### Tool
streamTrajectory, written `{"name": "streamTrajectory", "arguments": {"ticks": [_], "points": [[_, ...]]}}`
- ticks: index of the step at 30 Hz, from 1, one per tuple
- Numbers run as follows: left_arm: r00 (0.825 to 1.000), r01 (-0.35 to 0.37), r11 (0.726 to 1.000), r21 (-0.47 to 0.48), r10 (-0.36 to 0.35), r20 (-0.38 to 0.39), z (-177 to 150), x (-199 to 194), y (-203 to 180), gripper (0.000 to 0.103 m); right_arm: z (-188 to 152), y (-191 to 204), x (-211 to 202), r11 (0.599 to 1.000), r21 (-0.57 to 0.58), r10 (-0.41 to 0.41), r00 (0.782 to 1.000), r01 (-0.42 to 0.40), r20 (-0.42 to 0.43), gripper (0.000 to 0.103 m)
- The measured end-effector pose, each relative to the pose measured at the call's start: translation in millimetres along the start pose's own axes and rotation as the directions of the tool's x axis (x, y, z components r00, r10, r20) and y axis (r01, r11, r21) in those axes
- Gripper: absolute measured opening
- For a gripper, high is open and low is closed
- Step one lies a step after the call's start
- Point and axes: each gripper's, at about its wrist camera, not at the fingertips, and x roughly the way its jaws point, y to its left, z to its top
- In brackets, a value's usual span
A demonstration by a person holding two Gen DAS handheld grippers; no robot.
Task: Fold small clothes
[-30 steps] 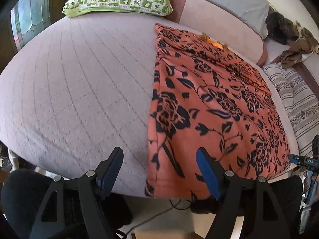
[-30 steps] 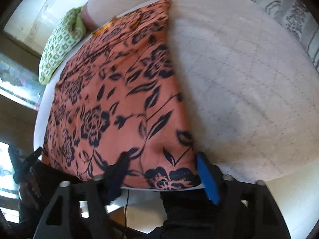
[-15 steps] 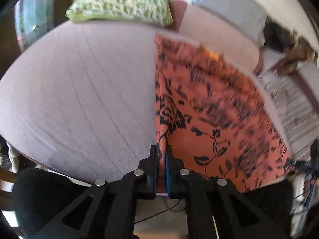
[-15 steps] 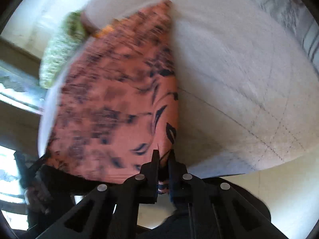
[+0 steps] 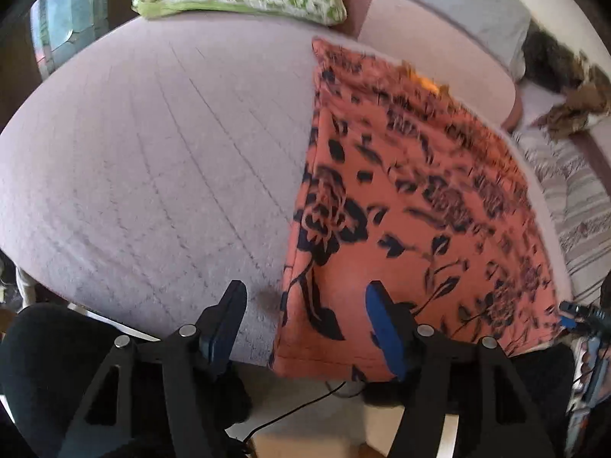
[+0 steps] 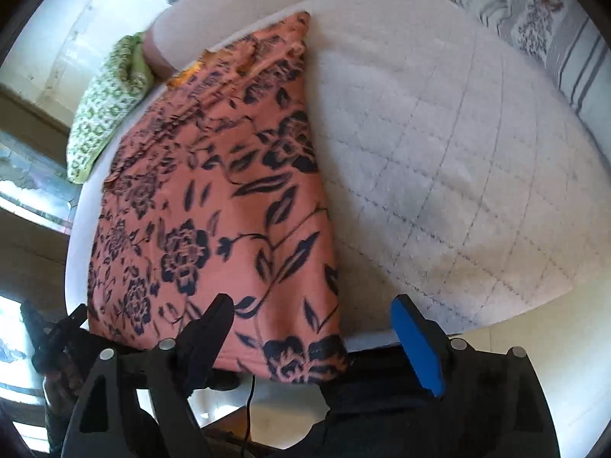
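The pale quilted mattress surface (image 5: pixel 152 175) fills most of both views. On it lies the orange cloth with a dark flower print (image 5: pixel 401 198), spread flat in a long strip from my 6 o'clock toward 12 o'clock, and its near hem hangs a little over the mattress edge. I judge it thin, light and soft, so it will sag and slip if I take it in the middle; the two near corners are the better places to hold.

My left gripper (image 5: pixel 305 320) is opening, its near-left corner between the jaws but not pressed. My right gripper (image 6: pixel 311 339) is also opening, around the near-right corner (image 6: pixel 305 358), not pinching it.
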Motion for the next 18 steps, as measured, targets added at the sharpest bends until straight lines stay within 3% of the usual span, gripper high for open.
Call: {"name": "streamTrajectory", "arguments": {"ticks": [1, 2, 3, 4, 7, 9, 11, 13, 14, 15, 16, 17, 18], "points": [[1.0, -0.002, 1.0, 0.003, 0.002, -0.028, -1.1, 6.4, -0.8, 0.052, -0.7, 0.4, 10.8, 0.999, 0.018, 0.031, 0.999, -0.03, -0.032, 0.047], [1.0, -0.024, 1.0, 0.015, 0.024, -0.019, -3.4, 2.1, 0.5, 0.018, -1.9, 0.4, 15.2, 0.999, 0.028, 0.034, 0.998, -0.033, -0.056, 0.028], [1.0, -0.009, 0.999, 0.032, 0.01, -0.019, -3.3, -2.1, -0.8, 0.004, -4.3, 1.5, 13.9, 0.999, 0.025, 0.046, 0.997, -0.045, -0.059, 0.014], [1.0, 0.011, 1.0, 0.018, -0.011, -0.005, -3.5, -9.5, 0.1, 0.004, -5.4, 5.0, 6.1, 0.997, 0.024, 0.081, 0.995, -0.08, -0.05, 0.008], [0.996, 0.024, 0.999, 0.028, -0.027, 0.084, 2.7, -36.2, -0.7, 0.004, -6.1, 11.7, -26.1, 0.994, 0.012, 0.106, 0.994, -0.107, 0.035, 0.008], [0.996, 0.03, 0.999, 0.023, -0.032, 0.079, 4.2, -34.4, 1.0, 0.005, -1.9, 9.3, -30.0, 0.994, 0.017, 0.107, 0.993, -0.108, 0.044, 0.008], [1.0, 0.02, 1.0, 0.013, -0.02, 0.017, 1.8, -15.7, 4.1, 0.006, -0.6, 1.1, -17.7, 0.996, 0.024, 0.084, 0.996, -0.084, 0.013, 0.013], [1.0, -0.003, 1.0, -0.017, 0.003, -0.019, -0.8, -3.3, 6.3, 0.014, -2.0, -5.8, -5.1, 0.995, 0.057, 0.081, 0.996, -0.079, -0.031, 0.018], [1.0, 0.004, 1.0, -0.031, -0.004, -0.024, -1.6, -4.7, 7.1, 0.023, -2.9, -5.0, -7.4, 0.996, 0.052, 0.068, 0.998, -0.067, -0.017, 0.03], [1.0, 0.017, 0.999, -0.037, -0.017, -0.007, -1.3, -9.6, 6.1, 0.042, -4.7, -3.0, -11.6, 0.997, 0.041, 0.072, 0.997, -0.072, 0.005, 0.056], [1.0, 0.021, 0.999, -0.031, -0.021, 0.018, -1.3, -14.6, 4.7, 0.055, -5.1, -1.1, -16.7, 0.997, 0.032, 0.069, 0.997, -0.07, 0.032, 0.073], [0.999, 0.002, 1.0, -0.013, -0.001, 0.042, -0.7, -17.9, 1.8, 0.076, -6.5, -0.4, -18.9, 0.998, 0.027, 0.057, 0.997, -0.059, 0.055, 0.088], [0.998, -0.022, 1.0, 0.001, 0.022, 0.051, -0.4, -18.2, 0.7, 0.078, -5.0, -1.7, -17.6, 0.998, 0.022, 0.05, 0.997, -0.051, 0.06, 0.087]]}}
